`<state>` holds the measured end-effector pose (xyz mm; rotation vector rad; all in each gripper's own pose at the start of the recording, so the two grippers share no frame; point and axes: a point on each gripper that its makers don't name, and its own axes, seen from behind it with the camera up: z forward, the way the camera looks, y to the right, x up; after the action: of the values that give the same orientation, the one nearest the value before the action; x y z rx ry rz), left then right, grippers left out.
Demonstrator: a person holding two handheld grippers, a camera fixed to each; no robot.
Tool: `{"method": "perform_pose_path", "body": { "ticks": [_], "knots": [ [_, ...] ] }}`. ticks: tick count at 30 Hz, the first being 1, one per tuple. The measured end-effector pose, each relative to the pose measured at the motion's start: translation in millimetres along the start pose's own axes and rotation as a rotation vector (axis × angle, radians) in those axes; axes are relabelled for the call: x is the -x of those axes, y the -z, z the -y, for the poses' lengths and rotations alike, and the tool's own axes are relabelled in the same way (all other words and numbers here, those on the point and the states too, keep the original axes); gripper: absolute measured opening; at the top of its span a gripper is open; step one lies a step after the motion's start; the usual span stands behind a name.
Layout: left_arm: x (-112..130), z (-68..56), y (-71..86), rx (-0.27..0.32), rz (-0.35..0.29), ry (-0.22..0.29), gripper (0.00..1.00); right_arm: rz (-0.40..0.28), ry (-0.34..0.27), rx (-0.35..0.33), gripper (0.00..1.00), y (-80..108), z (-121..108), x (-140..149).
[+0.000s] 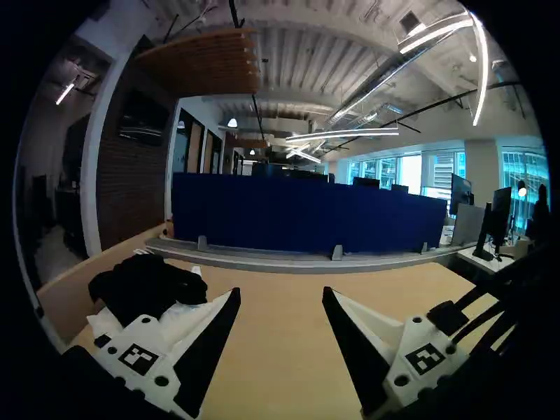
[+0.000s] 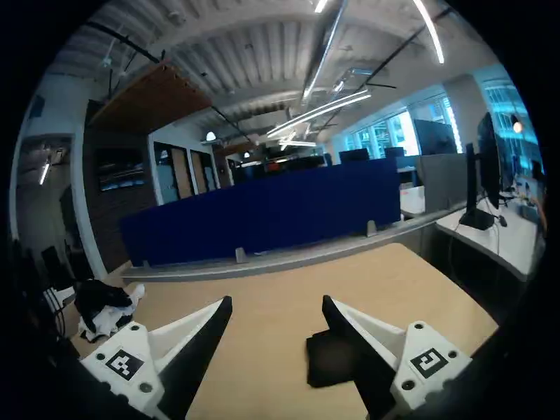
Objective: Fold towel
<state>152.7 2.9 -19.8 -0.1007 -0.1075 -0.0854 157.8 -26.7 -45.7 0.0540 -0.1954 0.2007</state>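
A crumpled pile of black and white towels (image 1: 148, 287) lies at the left of the wooden table (image 1: 294, 308), just beyond the left finger of my left gripper (image 1: 280, 297). That gripper is open and holds nothing. In the right gripper view the same pile (image 2: 105, 304) sits far left near the table edge. A flat, folded black towel (image 2: 332, 357) lies on the table (image 2: 280, 301) under the right finger of my right gripper (image 2: 276, 308), which is open and hovers above it.
A blue partition (image 1: 301, 213) on a grey rail runs along the table's far edge. Desks with monitors (image 2: 483, 175) stand to the right, past the table edge. A brick wall and a pillar (image 1: 105, 175) are at the left.
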Motion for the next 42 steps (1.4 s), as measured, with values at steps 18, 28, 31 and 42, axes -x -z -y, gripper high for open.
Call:
{"method": "perform_pose_path", "body": {
  "ticks": [18, 28, 31, 42],
  "knots": [
    [34.0, -5.4, -14.7, -0.071, -0.082, -0.125, 0.86, 0.011, 0.040, 0.067, 1.00, -12.7, -29.1, -10.1],
    [78.3, -9.6, -27.9, -0.069, -0.085, -0.131, 0.86, 0.031, 0.082, 0.070, 1.00, -34.3, -27.3, 8.0],
    [88.0, -2.2, -32.6, -0.075, -0.091, -0.120, 0.86, 0.035, 0.094, 0.067, 1.00, -40.2, -24.6, 11.4],
    [126.4, 11.1, -40.9, -0.109, -0.096, -0.103, 0.86, 0.024, 0.124, 0.049, 1.00, -59.9, -18.0, 15.2]
  ]
}}
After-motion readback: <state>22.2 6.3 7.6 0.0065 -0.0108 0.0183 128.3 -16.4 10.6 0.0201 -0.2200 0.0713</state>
